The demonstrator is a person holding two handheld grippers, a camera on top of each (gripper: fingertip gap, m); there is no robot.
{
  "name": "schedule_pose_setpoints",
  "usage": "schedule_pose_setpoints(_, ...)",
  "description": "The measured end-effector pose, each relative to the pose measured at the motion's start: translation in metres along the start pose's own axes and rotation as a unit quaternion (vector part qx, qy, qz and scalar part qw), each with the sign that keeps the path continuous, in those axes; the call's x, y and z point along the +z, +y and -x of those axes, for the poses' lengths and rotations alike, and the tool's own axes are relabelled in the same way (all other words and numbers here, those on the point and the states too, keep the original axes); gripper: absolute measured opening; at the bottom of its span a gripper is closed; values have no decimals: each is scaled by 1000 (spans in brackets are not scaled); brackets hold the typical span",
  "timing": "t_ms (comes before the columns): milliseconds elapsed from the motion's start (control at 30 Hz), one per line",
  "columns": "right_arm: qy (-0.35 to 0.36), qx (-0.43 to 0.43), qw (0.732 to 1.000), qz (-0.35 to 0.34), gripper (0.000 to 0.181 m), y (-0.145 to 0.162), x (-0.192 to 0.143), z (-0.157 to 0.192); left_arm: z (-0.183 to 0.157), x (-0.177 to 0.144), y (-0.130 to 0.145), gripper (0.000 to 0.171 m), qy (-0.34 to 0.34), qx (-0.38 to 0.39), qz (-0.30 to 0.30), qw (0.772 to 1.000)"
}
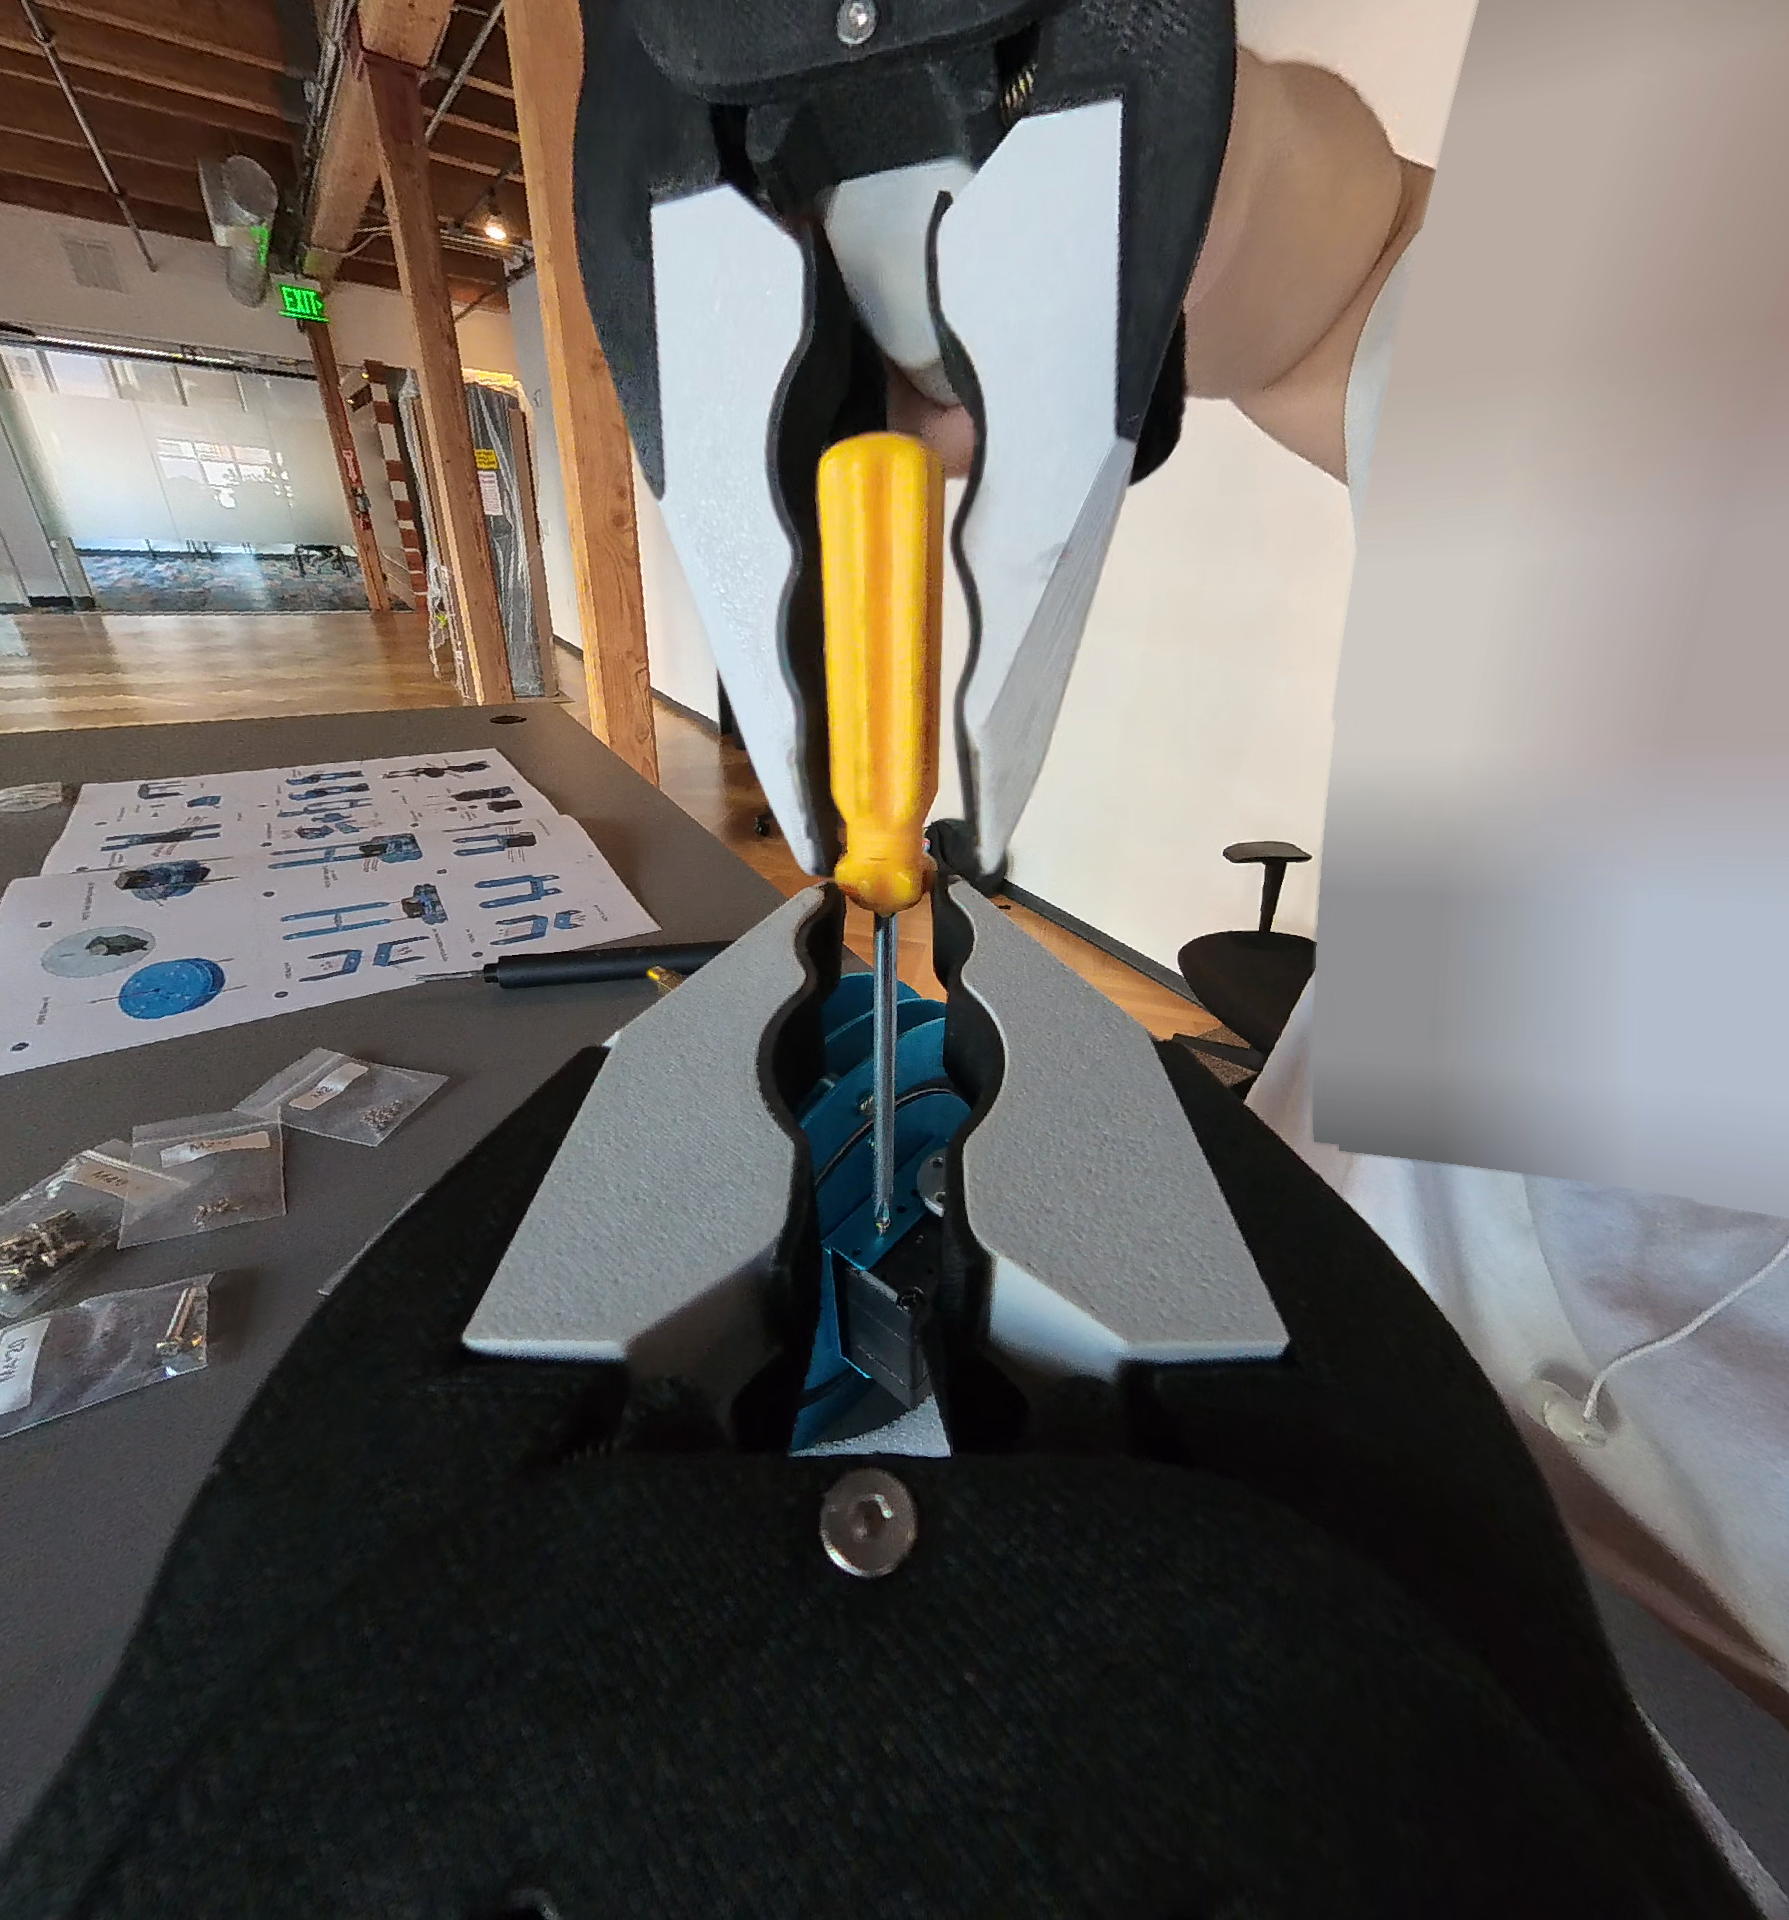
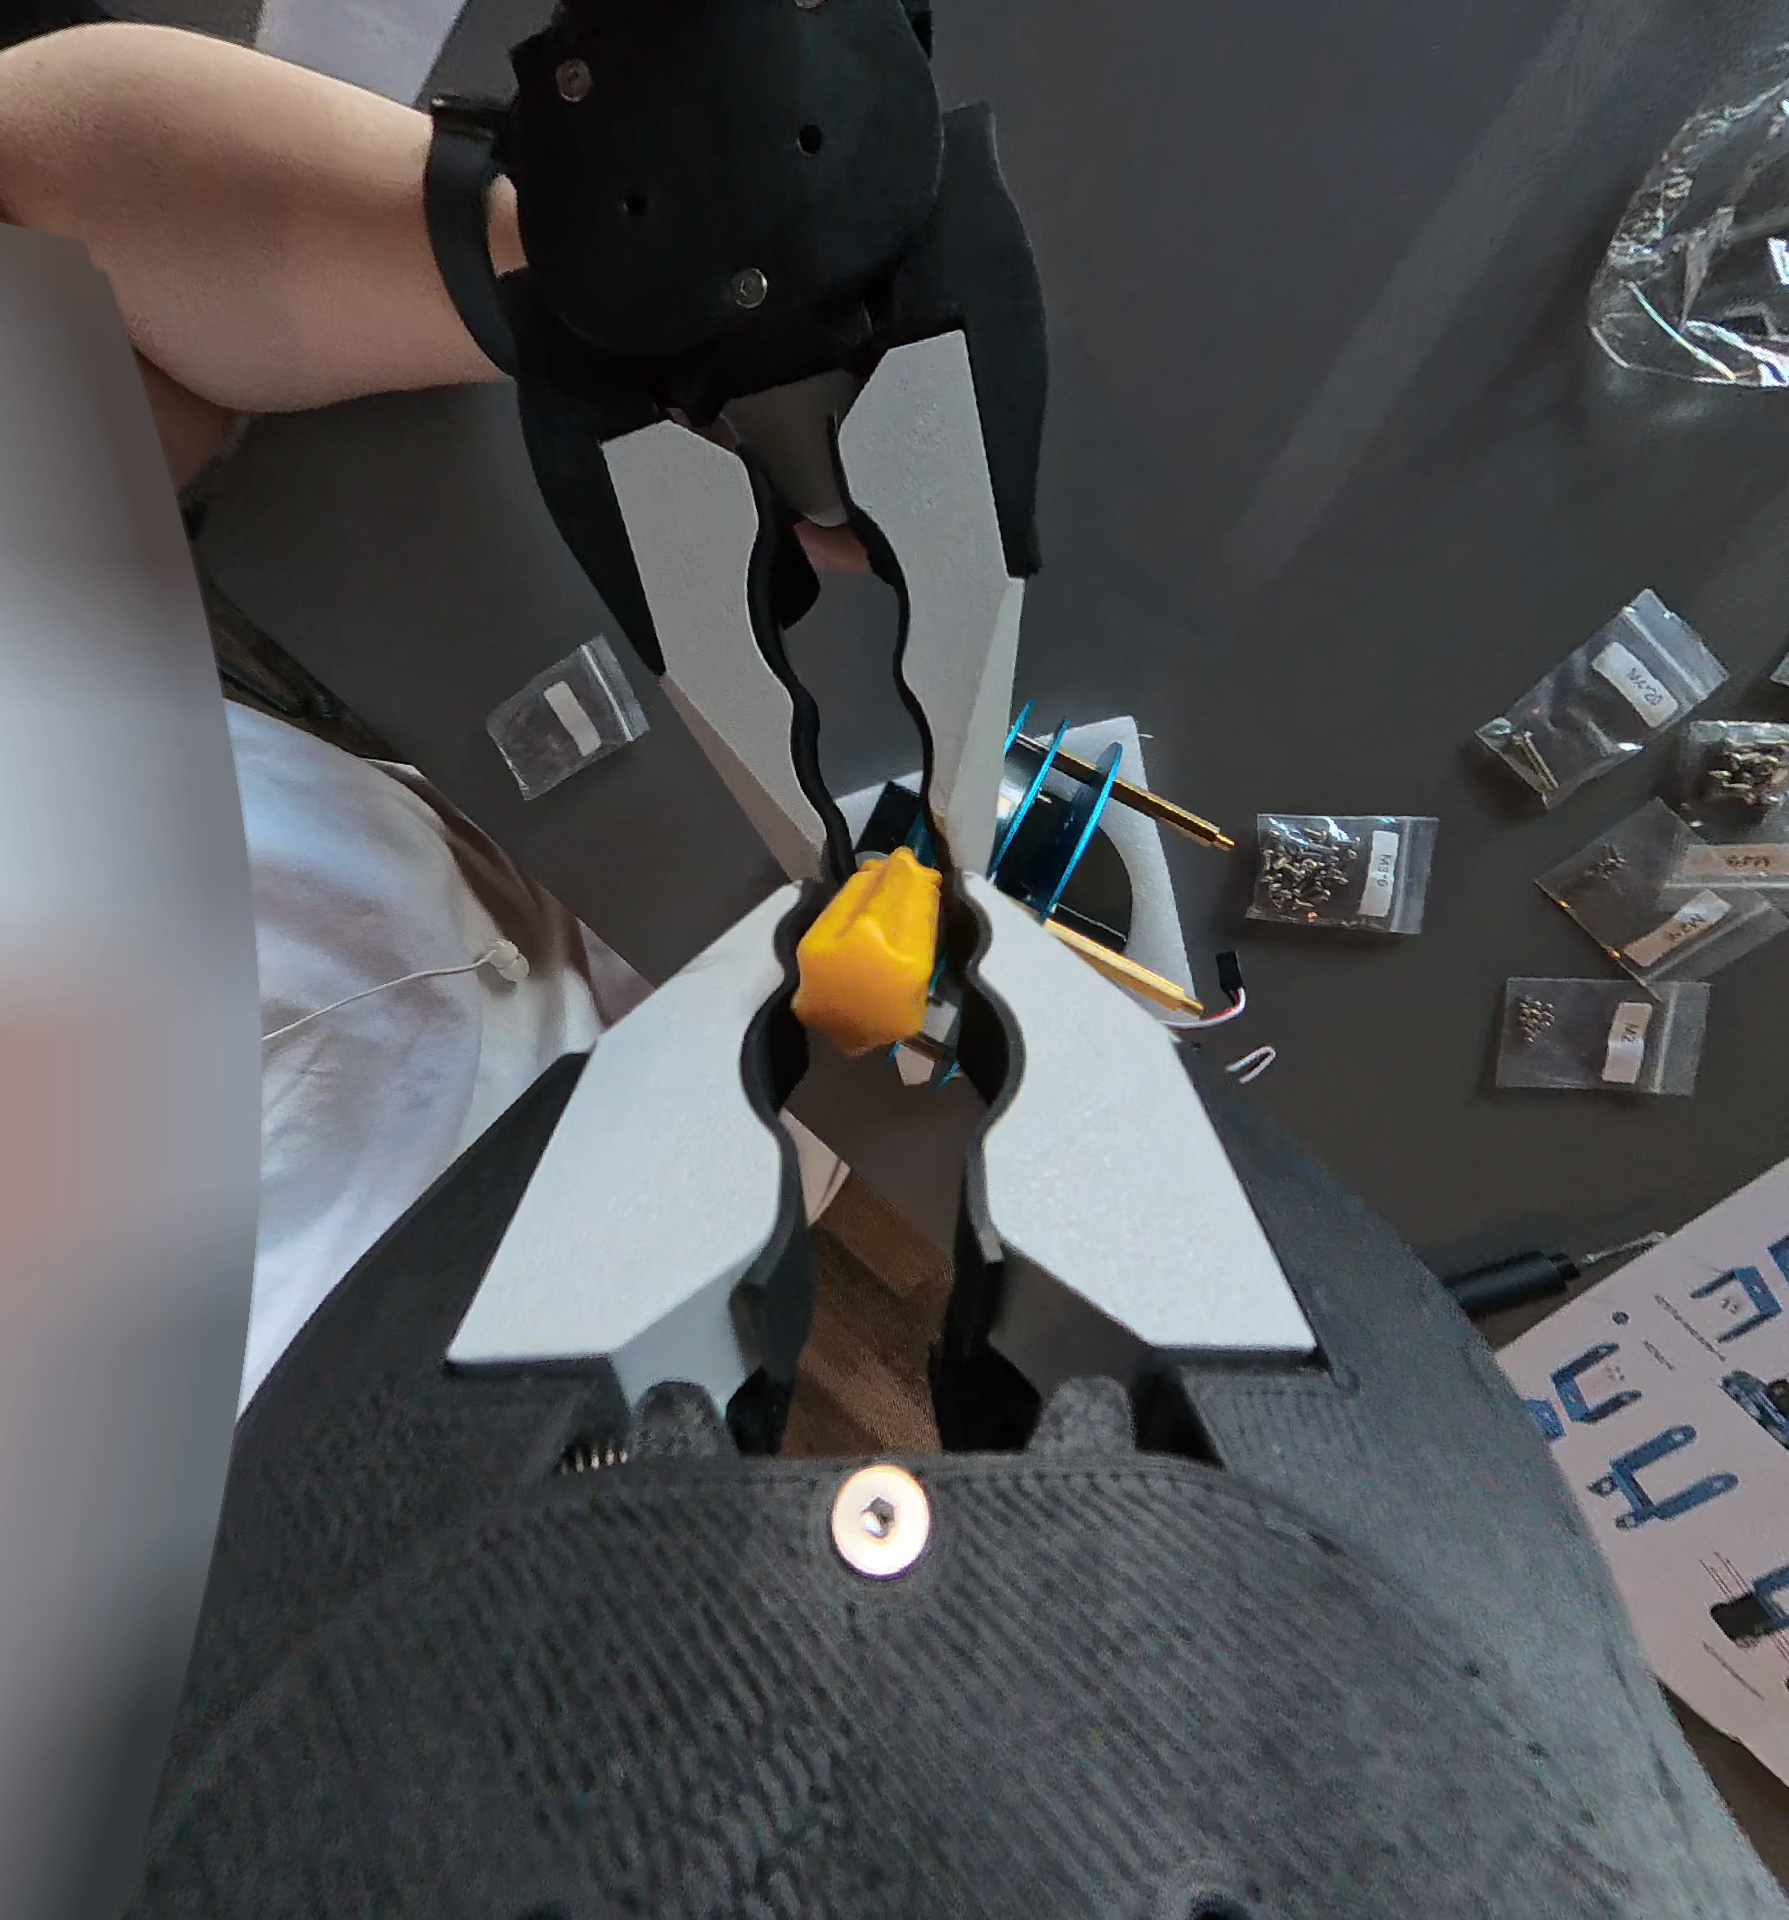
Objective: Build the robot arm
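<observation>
Left gripper [image 1: 874, 1049] clamps the blue part [image 1: 848, 1112]; right gripper [image 2: 874, 935] clamps the screwdriver [image 2: 869, 971]. Only the left view shows its tip on the part.

Both grippers same build: black textured 3D-printed body, flat light-grey fingers with wavy black rubber inner edges. Left gripper [image 1: 874, 904] has a silver hex-socket screw [image 1: 867, 1527] bottom centre of frame; right gripper [image 2: 874, 904] has one too [image 2: 879, 1519]. Left gripper's far side, top of the right view: round black housing, small screws, black strap. Person wears a white top [image 1: 1648, 1455] with a thin white cord [image 1: 1690, 1330], right edge of frame.
</observation>
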State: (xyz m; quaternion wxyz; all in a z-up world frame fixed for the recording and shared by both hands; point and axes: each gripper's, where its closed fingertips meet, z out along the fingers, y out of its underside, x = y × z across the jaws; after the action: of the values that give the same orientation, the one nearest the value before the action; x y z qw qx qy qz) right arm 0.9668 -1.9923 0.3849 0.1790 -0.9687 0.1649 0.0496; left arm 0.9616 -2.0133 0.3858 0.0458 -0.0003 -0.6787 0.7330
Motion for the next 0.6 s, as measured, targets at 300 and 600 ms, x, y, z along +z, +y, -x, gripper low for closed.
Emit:
schedule_pose_setpoints(300,-21,-42,995,-89,31,-9,-10,-4,0,1,0,14,1,1,-2,1000)
schedule_pose_setpoints(600,29,-244,928,-279,38,-48,-86,11,0,0,-1,14,2,-1,-3,1000)
